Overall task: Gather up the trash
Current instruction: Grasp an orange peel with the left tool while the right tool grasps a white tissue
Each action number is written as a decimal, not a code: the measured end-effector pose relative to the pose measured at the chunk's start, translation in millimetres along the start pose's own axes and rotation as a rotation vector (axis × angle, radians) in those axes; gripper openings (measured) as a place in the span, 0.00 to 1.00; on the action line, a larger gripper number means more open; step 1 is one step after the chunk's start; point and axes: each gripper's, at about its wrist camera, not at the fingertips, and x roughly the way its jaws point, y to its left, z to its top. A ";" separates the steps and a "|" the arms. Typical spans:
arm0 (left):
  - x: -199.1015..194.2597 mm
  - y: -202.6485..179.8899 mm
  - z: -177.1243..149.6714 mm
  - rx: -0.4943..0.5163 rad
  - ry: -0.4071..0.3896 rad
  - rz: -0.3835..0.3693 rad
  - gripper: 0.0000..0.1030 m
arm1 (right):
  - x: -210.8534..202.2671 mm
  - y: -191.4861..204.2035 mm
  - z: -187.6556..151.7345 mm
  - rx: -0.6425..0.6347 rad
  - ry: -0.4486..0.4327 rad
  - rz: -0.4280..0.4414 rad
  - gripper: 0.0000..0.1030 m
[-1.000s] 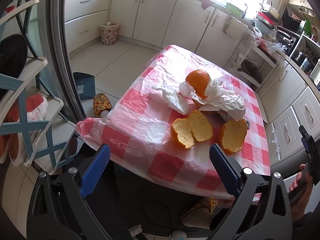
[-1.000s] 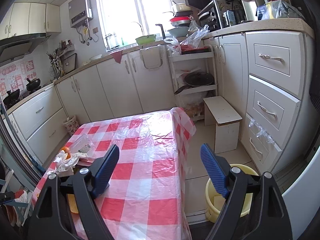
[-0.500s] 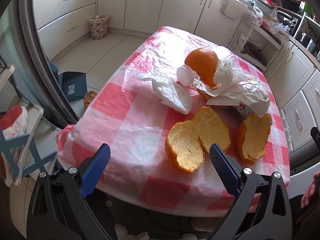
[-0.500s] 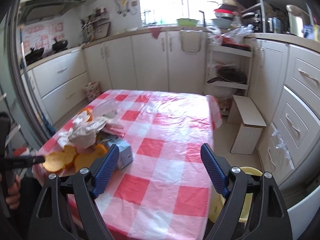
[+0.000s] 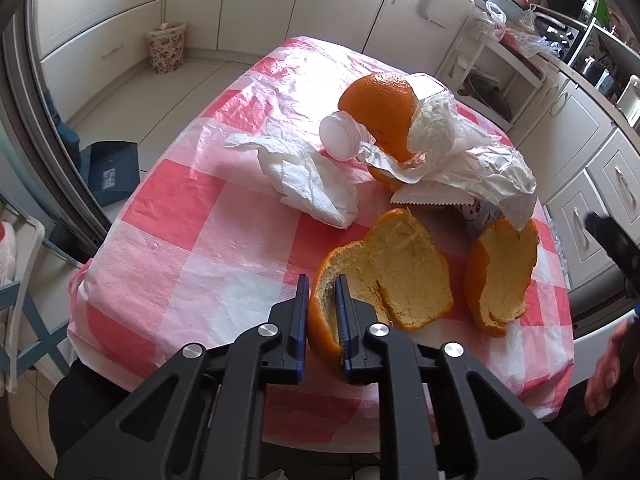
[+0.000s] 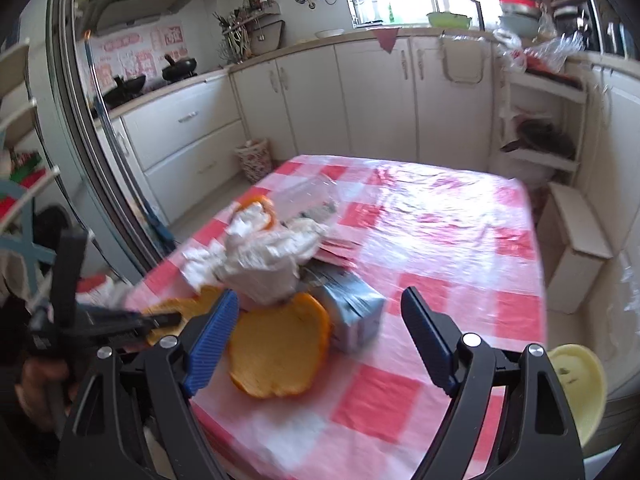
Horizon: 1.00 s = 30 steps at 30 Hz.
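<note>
The left gripper (image 5: 322, 312) has just been closing and now pinches the near orange peel (image 5: 384, 276). The right gripper (image 6: 316, 336) hovers over the table (image 6: 460, 248), jaws wide apart, nothing held.

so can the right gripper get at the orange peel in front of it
Probably yes. The right gripper is open and the orange peel lies cupped on the tablecloth just ahead between its fingers, with nothing over it. The small carton crowds its far side.
</note>
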 end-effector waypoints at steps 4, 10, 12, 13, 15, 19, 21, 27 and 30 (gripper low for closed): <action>2.5 4.3 1.0 0.000 0.009 -0.011 0.12 | 36.5 -3.3 13.6 0.104 0.048 0.093 0.77; 6.9 10.3 2.7 -0.004 0.018 -0.031 0.12 | 64.1 2.3 9.0 0.156 0.143 0.172 0.32; 7.9 11.2 3.9 -0.006 0.019 -0.035 0.12 | 58.8 8.2 11.3 0.126 0.132 0.181 0.23; 8.1 11.7 4.1 -0.007 0.019 -0.036 0.12 | 55.7 9.5 12.9 0.115 0.124 0.182 0.19; 8.1 12.1 4.1 -0.006 0.021 -0.040 0.12 | 48.0 10.1 13.4 0.103 0.106 0.185 0.15; 4.6 15.4 3.0 -0.016 0.016 -0.047 0.11 | 33.1 5.7 14.9 0.119 0.071 0.181 0.12; 0.7 17.3 3.0 -0.028 0.009 -0.052 0.11 | 29.2 -1.5 14.5 0.134 0.069 0.150 0.12; -15.2 25.0 3.0 -0.057 -0.015 -0.080 0.10 | 22.3 -31.2 9.3 0.253 0.066 0.070 0.44; -20.0 29.7 1.7 -0.063 -0.018 -0.079 0.10 | 8.4 -19.4 15.1 0.192 -0.013 0.033 0.54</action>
